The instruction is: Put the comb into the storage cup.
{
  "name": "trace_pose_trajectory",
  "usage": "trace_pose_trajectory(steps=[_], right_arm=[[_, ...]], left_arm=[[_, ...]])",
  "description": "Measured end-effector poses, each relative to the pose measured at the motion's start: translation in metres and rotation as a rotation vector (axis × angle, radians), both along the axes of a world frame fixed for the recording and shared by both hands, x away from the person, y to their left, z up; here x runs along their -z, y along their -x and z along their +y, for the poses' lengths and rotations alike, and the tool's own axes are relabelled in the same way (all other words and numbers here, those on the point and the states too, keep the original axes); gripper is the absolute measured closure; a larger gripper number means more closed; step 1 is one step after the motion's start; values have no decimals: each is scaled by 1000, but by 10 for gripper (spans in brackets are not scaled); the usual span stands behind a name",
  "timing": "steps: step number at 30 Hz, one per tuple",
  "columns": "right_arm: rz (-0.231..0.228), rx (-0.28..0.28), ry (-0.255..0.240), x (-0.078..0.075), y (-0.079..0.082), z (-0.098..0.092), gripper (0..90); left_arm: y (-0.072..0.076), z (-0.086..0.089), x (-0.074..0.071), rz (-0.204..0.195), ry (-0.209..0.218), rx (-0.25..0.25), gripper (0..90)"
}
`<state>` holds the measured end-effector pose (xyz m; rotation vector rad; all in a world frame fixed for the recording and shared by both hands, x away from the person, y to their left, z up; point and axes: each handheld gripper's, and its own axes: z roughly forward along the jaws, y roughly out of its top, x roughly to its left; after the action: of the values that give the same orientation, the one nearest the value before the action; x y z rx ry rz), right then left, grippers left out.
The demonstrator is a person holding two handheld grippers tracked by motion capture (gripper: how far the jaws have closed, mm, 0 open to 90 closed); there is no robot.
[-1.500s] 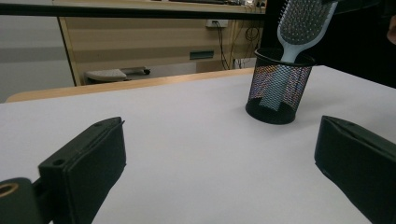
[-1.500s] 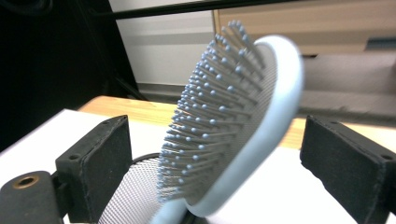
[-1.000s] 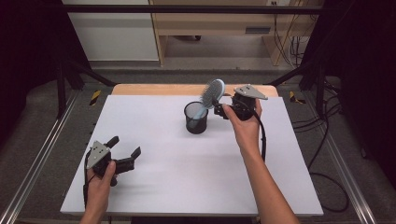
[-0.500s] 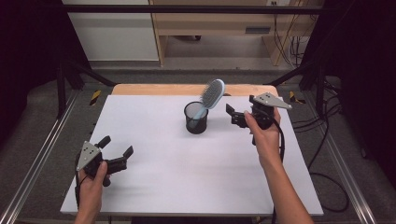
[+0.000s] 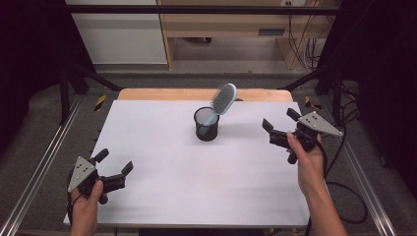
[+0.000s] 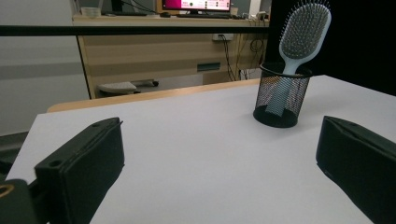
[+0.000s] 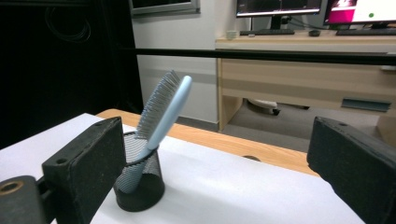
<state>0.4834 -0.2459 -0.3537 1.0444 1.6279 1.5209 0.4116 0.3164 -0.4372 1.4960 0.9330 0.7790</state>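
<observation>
A black mesh cup [image 5: 206, 125] stands at the middle back of the white table [image 5: 196, 182]. A light blue hairbrush [image 5: 223, 98] stands in it handle down, its bristled head leaning up to the right. My right gripper [image 5: 278, 118] hovers open and holds nothing, to the right of the cup and well apart from it. Near the front left corner my left gripper [image 5: 116, 161] is open with nothing in it. The left gripper view has the cup [image 6: 281, 98] and brush [image 6: 303, 32] far ahead at the right. The right gripper view has the cup [image 7: 140, 182] and brush [image 7: 163, 107] behind its left jaw.
A wooden strip [image 5: 196, 94] runs along the table's back edge. Metal rails [image 5: 44, 162] flank both sides, and cables [image 5: 344, 191] trail at the right. A wooden desk [image 7: 303, 70] with monitors stands beyond the table.
My right gripper has drawn back from the cup, to the right and nearer to me; the brush stays in the cup. My left gripper has slid toward the front left corner.
</observation>
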Motion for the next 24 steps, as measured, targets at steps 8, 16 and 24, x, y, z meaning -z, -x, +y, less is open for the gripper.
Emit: trace_pose_trajectory(steps=[8,16,24], right_arm=[[3,29,7,21,19,-24,41],[-13,41,4,37,46,-38,41],[-5,38,22,61,70,-48,37]], left_arm=[[1,3,2,7,29,-4,12],[3,4,-1,-10,82,15,12],[1,3,0,-8,61,17,13]])
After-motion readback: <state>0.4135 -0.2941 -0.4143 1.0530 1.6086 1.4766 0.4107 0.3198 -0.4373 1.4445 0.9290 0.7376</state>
